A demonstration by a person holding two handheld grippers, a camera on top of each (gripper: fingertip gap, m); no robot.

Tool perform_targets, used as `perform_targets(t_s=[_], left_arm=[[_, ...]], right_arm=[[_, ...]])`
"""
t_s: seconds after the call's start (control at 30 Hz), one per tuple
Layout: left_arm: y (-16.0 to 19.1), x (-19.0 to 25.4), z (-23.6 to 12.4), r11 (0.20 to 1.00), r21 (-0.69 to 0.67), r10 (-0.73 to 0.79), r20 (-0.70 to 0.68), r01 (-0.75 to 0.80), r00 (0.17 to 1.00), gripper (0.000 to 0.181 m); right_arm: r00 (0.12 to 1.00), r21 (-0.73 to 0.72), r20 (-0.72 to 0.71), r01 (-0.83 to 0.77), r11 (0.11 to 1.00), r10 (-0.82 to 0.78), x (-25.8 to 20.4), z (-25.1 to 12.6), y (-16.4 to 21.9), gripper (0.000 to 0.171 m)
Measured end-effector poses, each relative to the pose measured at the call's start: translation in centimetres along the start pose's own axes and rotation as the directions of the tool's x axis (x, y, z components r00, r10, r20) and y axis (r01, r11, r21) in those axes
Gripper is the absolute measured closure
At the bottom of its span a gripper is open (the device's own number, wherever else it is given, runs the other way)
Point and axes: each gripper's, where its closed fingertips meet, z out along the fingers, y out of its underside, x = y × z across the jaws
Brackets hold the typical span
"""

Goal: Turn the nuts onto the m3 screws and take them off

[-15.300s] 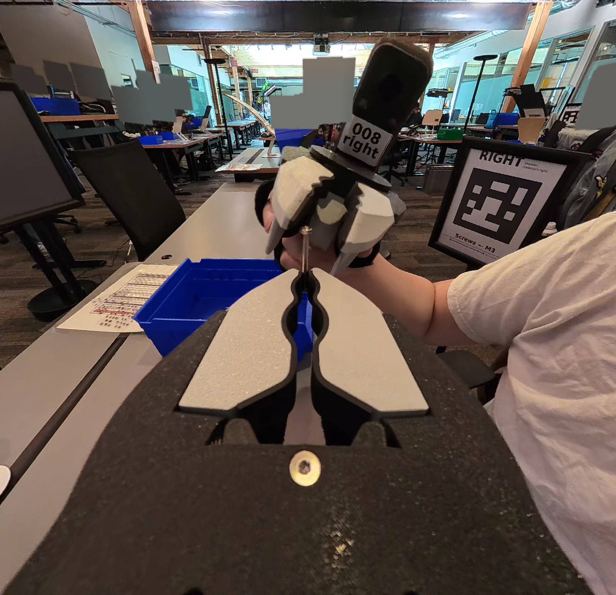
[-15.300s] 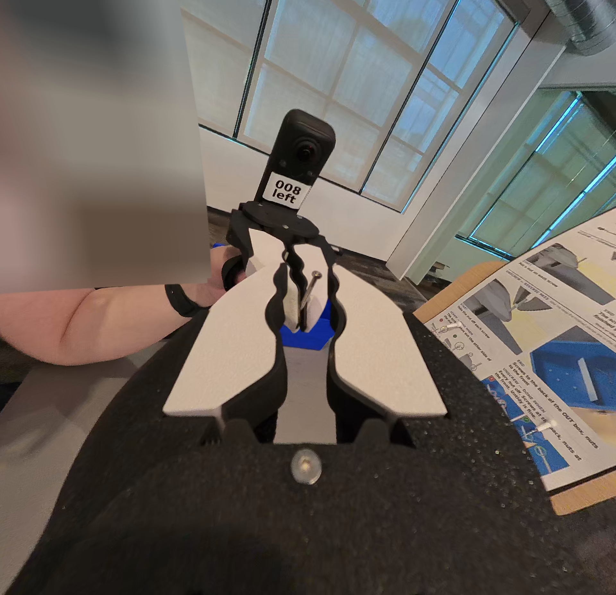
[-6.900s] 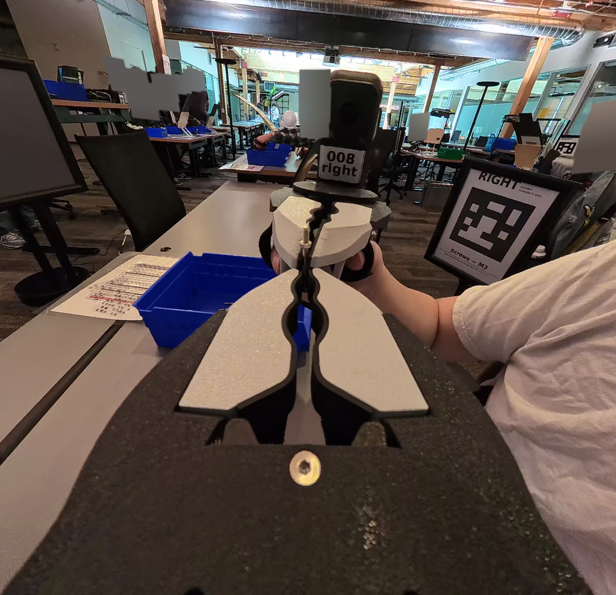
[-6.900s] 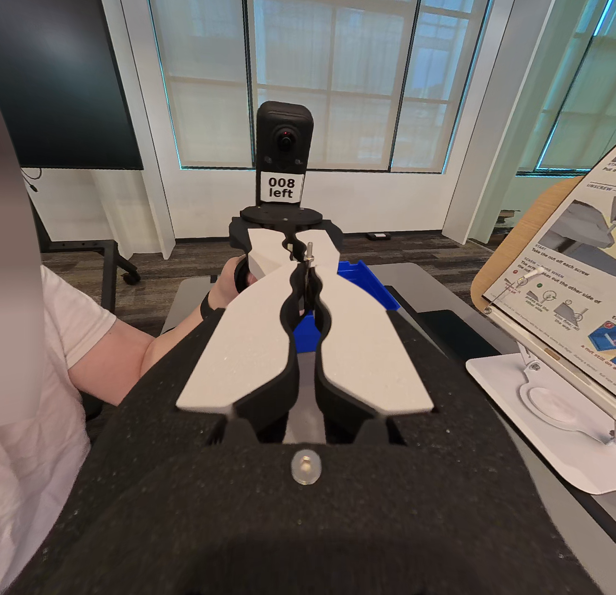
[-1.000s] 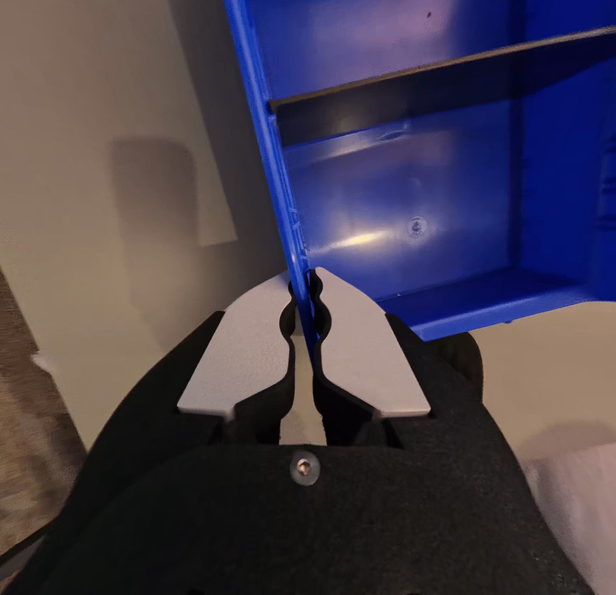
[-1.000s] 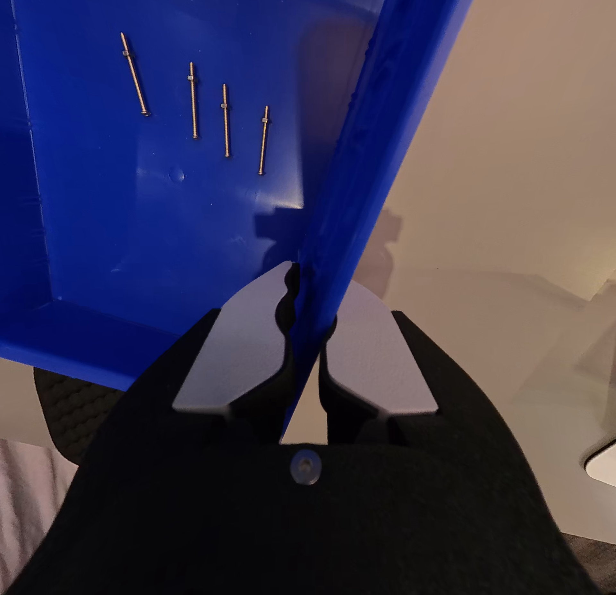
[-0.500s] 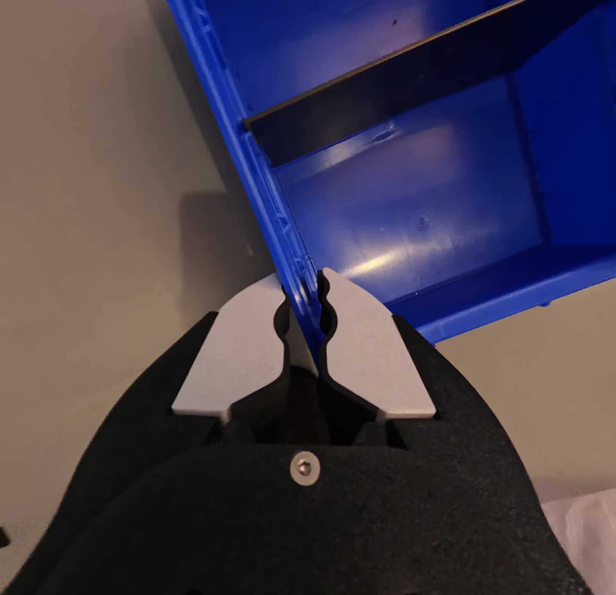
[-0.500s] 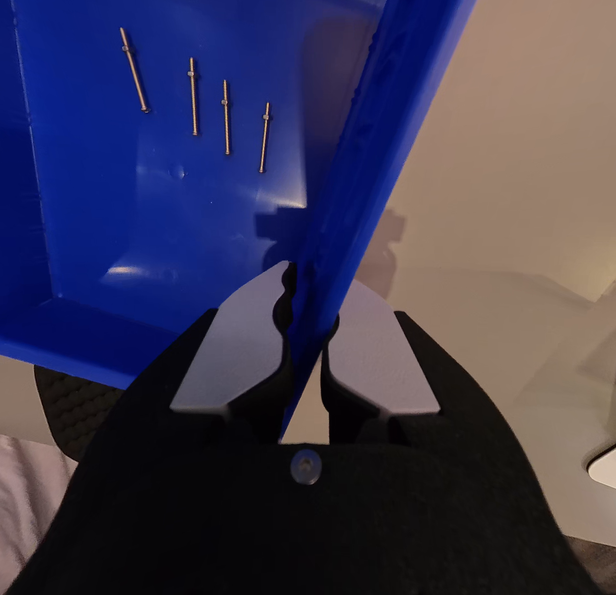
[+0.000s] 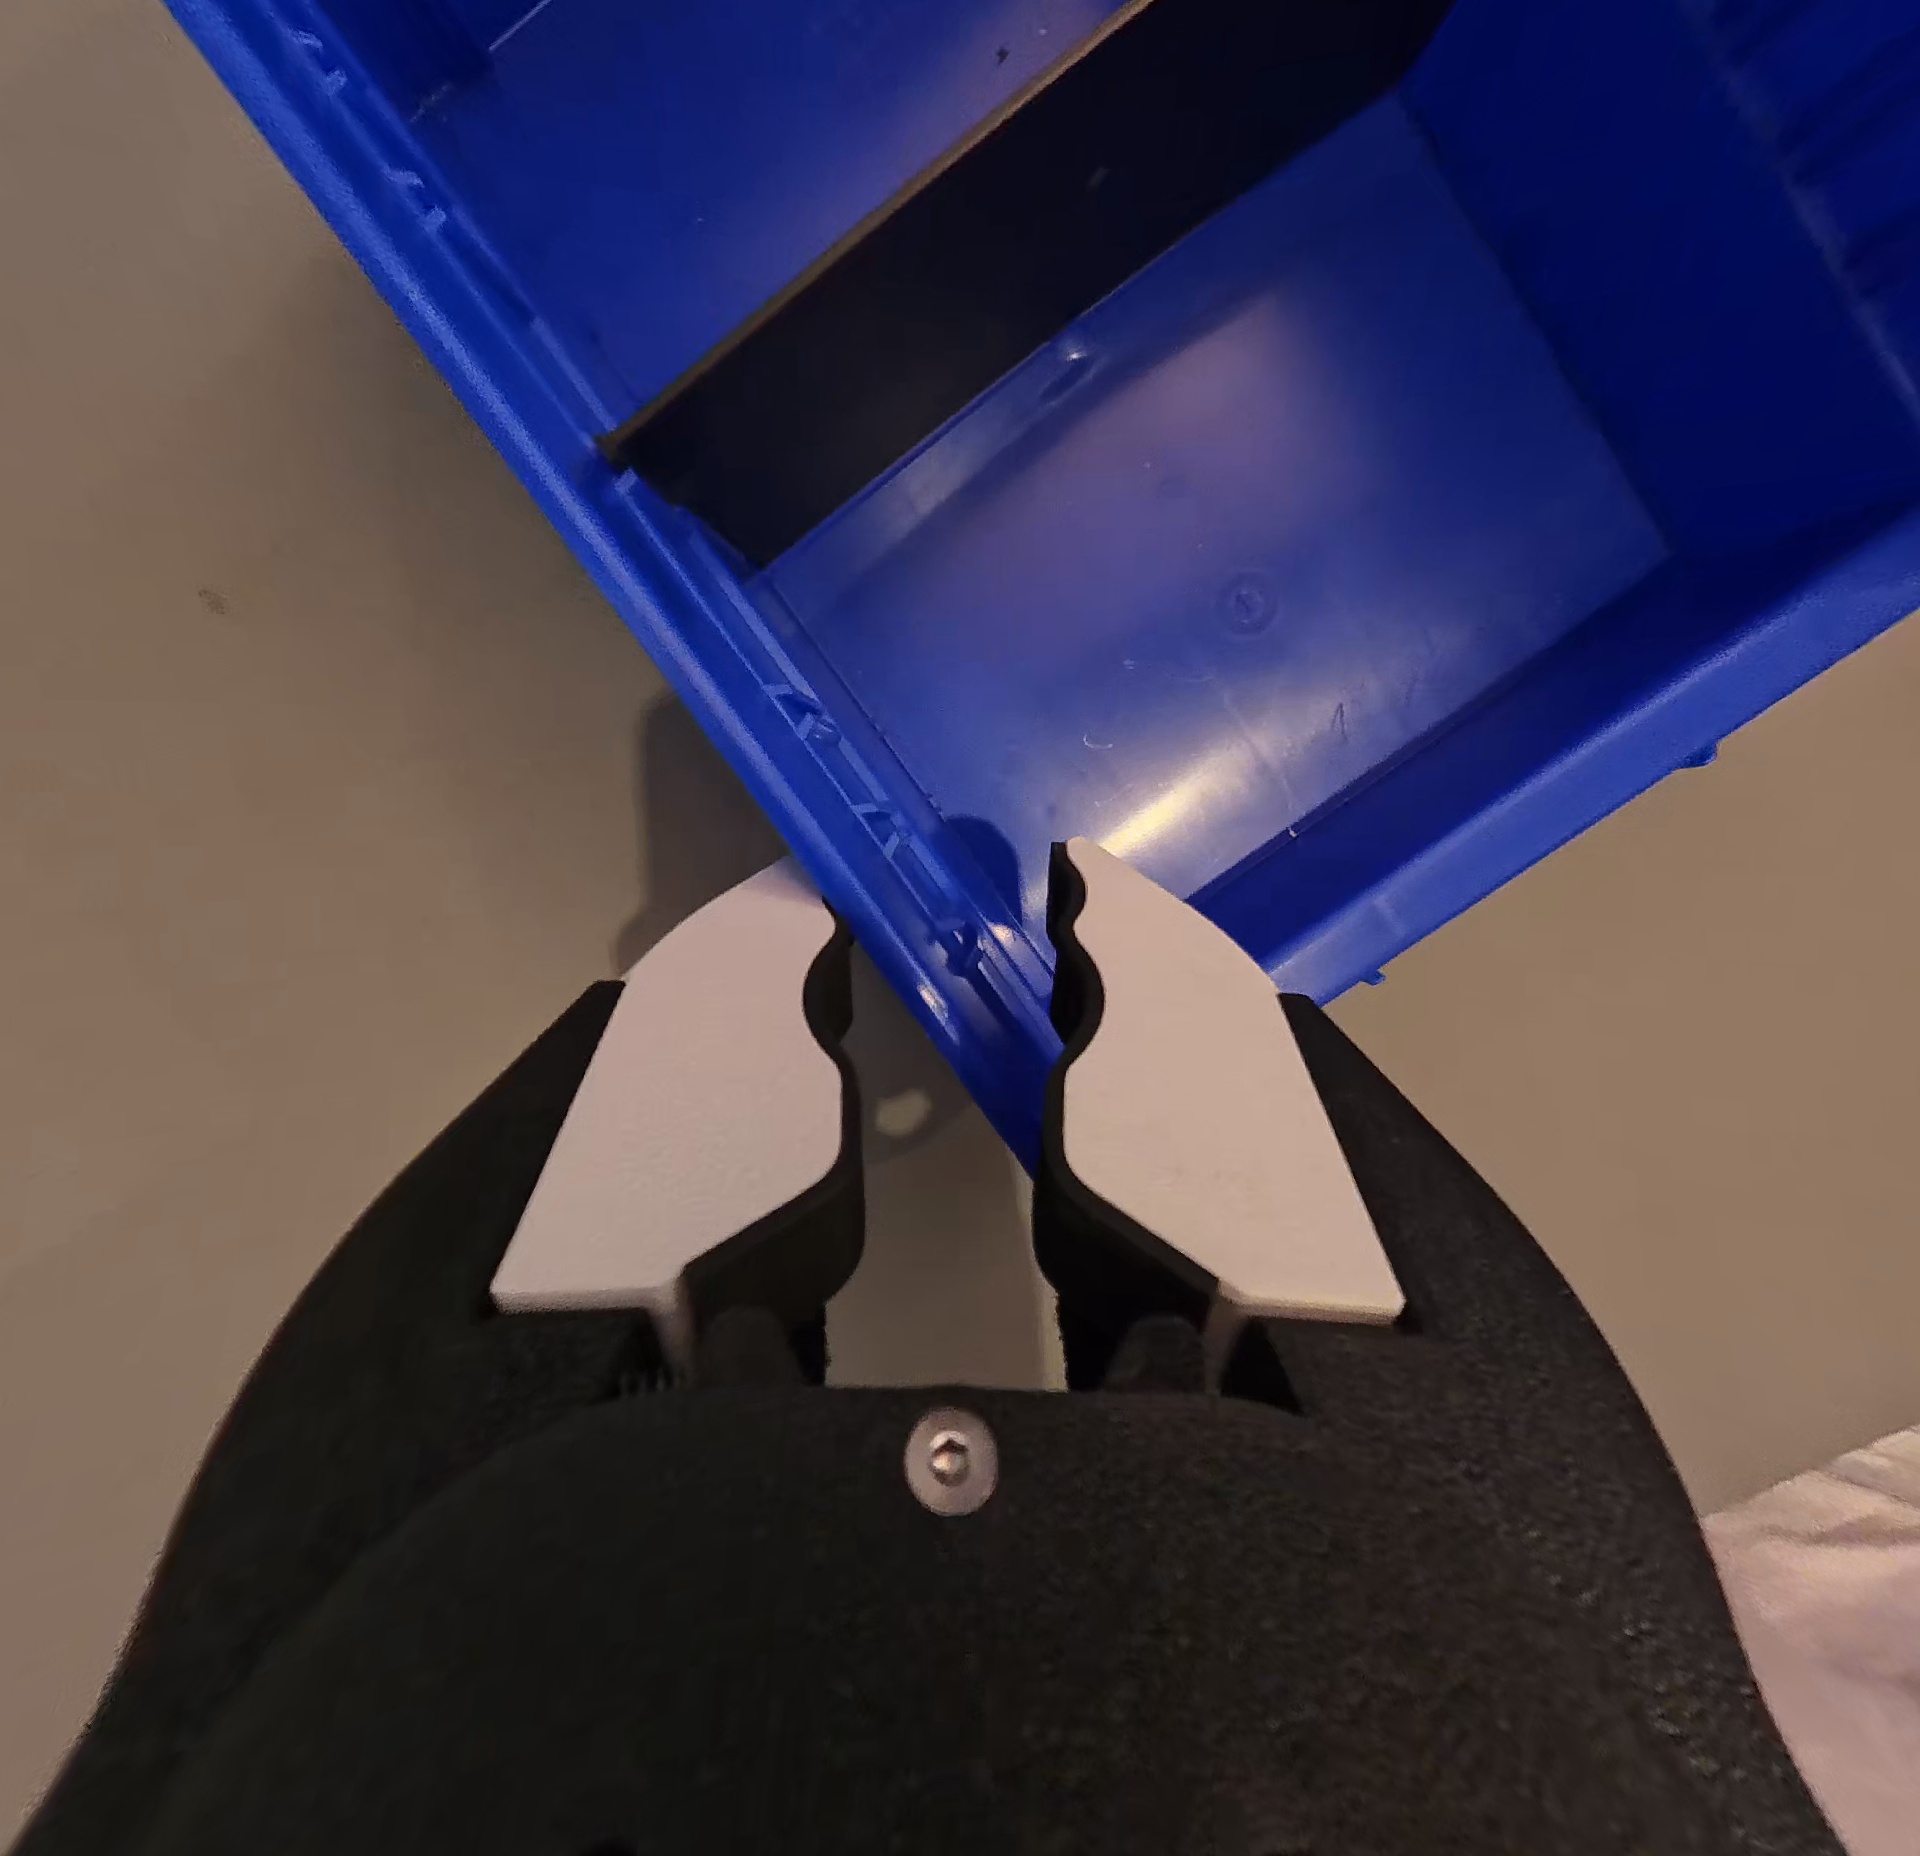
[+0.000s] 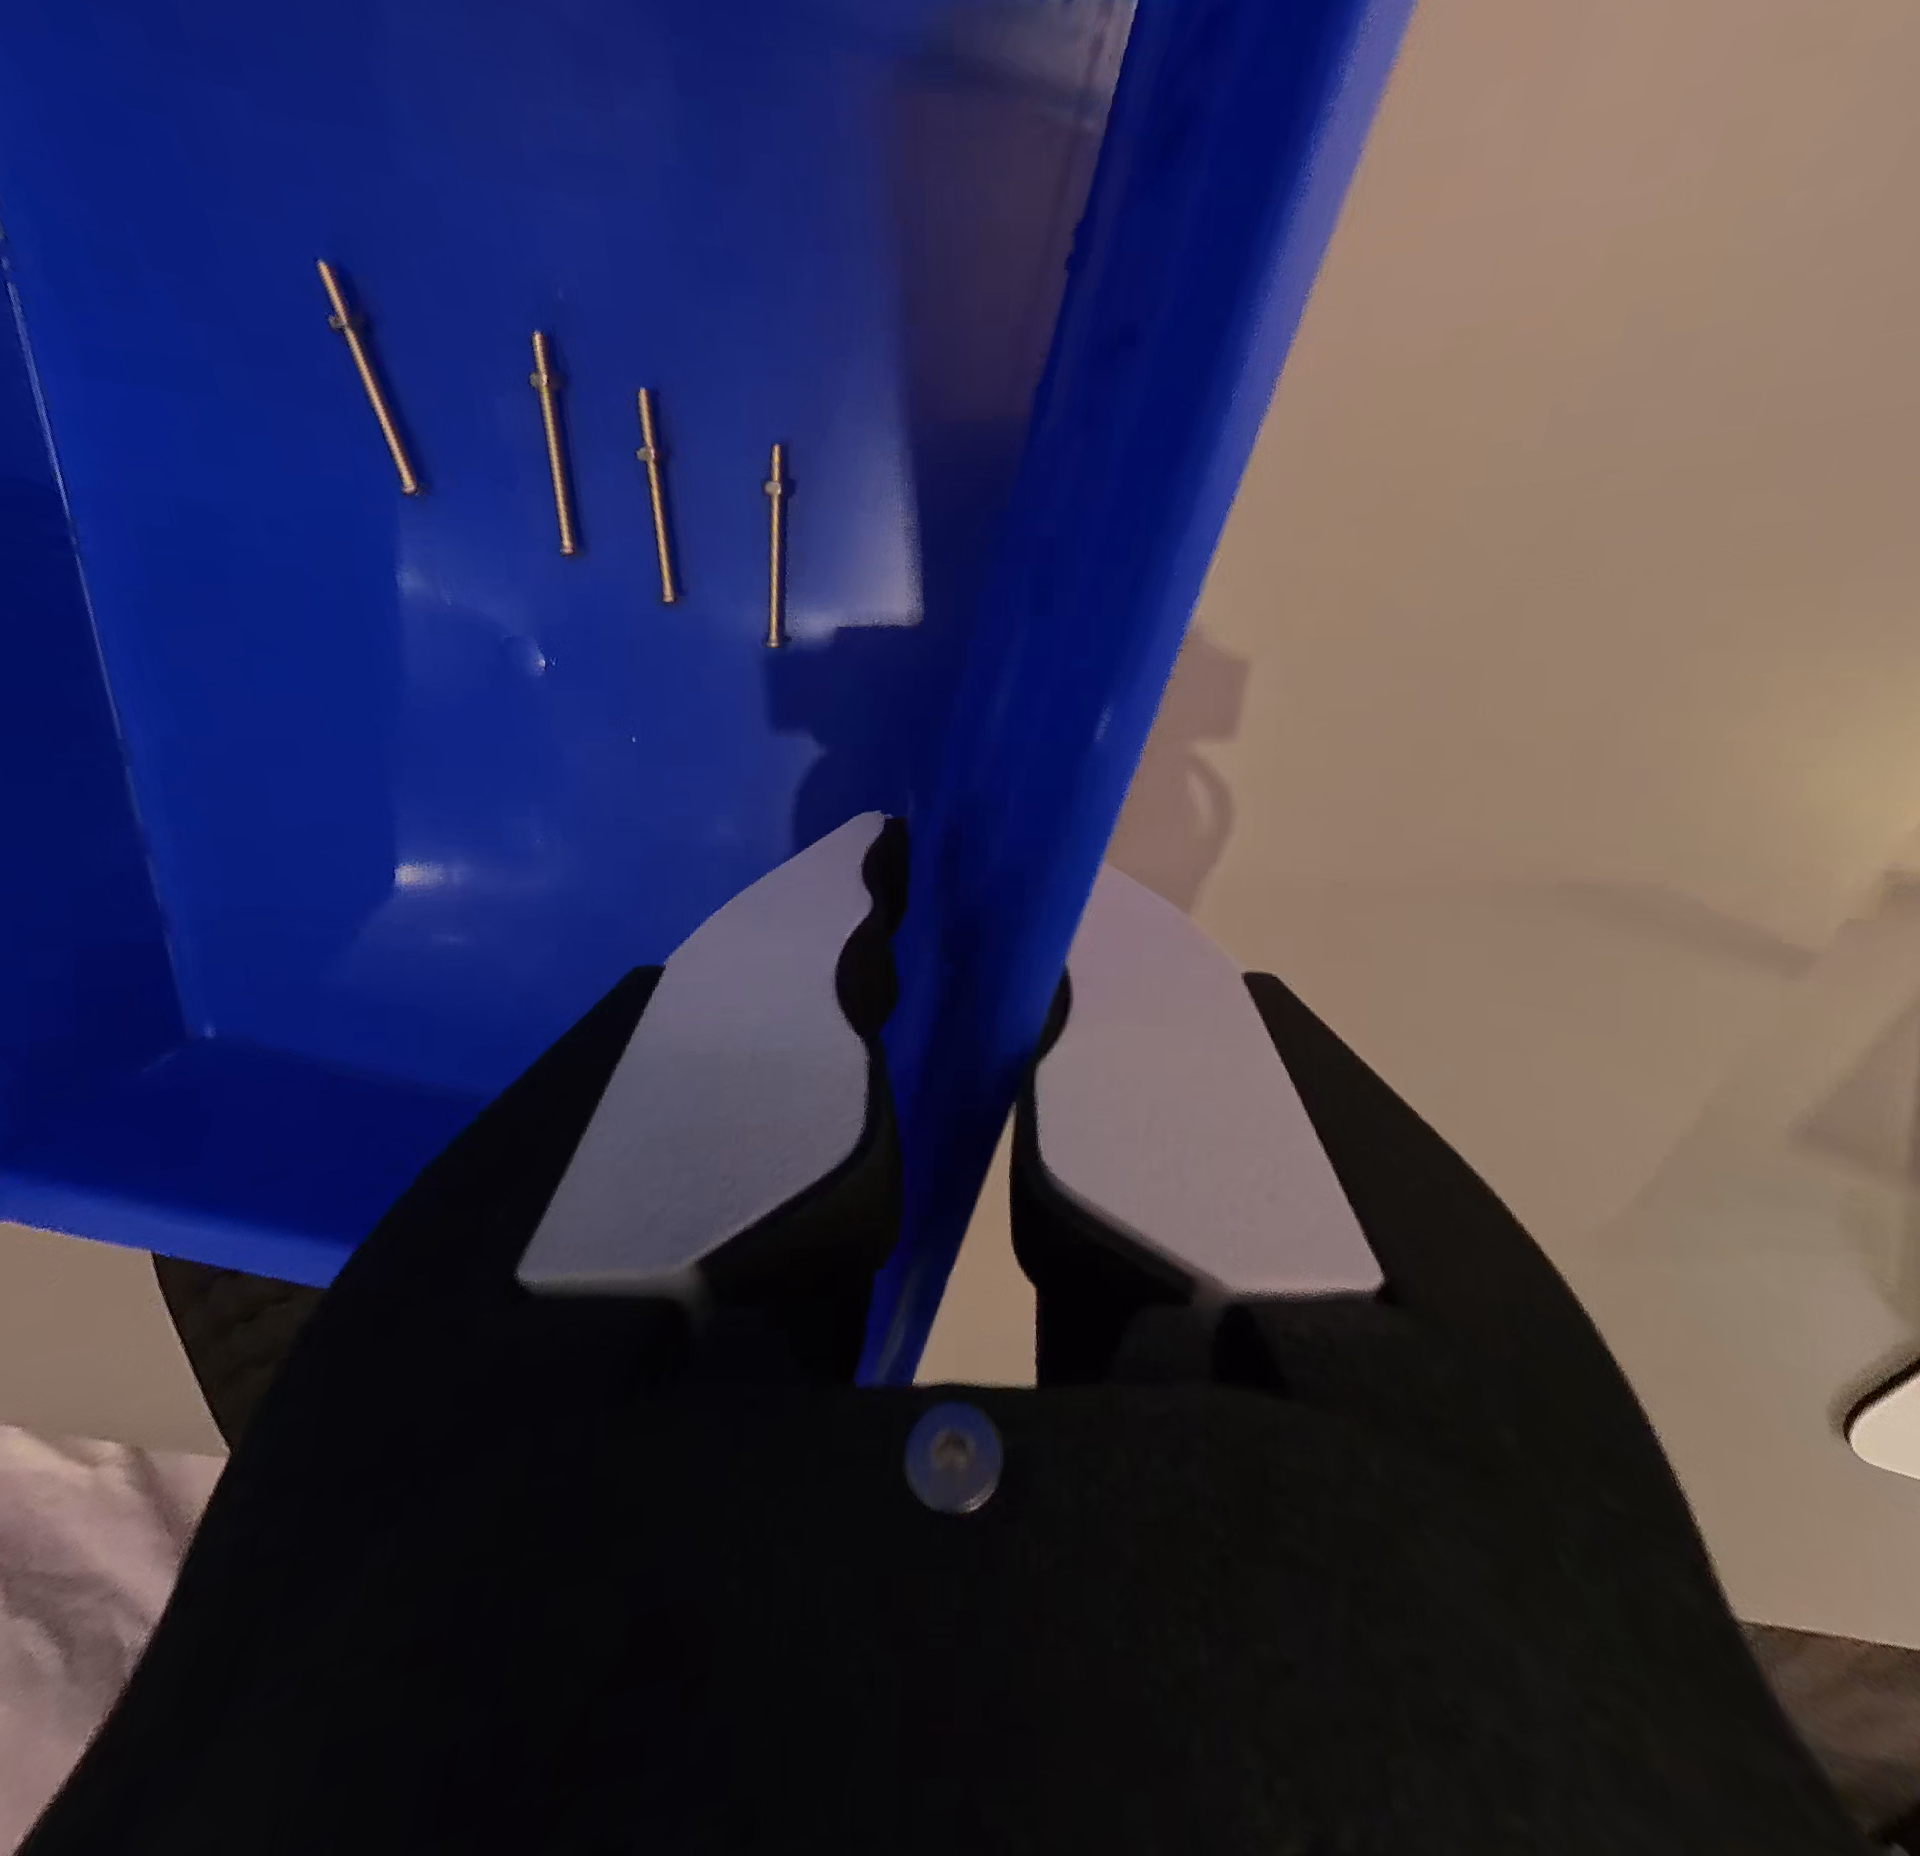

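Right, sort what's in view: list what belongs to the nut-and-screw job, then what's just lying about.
For the job:
- four screws with nuts threaded on, in the blue bin
- right gripper, straddling the bin's wall
- left gripper, open around the opposite wall

Lying about:
- white object at the table edge
- black divider, compartments beside it empty

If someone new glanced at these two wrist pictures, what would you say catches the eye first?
The bright blue bin fills both views, resting on a beige table. In the right wrist view, four slim brass-coloured screws lie side by side on its floor, each with a small nut near one end, while the right tongs straddle the bin's side wall. In the left wrist view, the left tongs stand open astride another wall, near a dark divider.
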Motion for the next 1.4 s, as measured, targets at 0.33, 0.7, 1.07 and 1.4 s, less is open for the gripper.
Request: perform_targets(t_s=[0.33,0.7,1.07,1.4], left_arm=[[-1.3,5.3,0.7,0.995,0.032,0.097,-0.134,-0.093,0.986,0.135],[1.9,3.8,-6.7,0.958,0.287,0.064,-0.280,0.020,0.958,0.128],[8.6,-2.1,-9.9,0.941,0.308,-0.067,-0.229,0.138,0.971,0.132],[12.4,-5.5,-12.5,0.893,0.374,-0.177,-0.218,0.249,0.960,0.132]], right_arm=[[0.991,-0.005,0.103,-0.080,0.997,0.080,0.0,0.2,-0.3,0.164],[0.987,-0.051,0.142,-0.075,0.996,0.082,1.8,-0.3,0.4,0.165],[0.996,-0.050,0.089,0.014,0.999,-0.010,0.7,-6.8,-1.4,0.165],[0.955,-0.017,-0.003,0.295,0.955,-0.295,-13.6,-19.7,-8.8,0.165]])
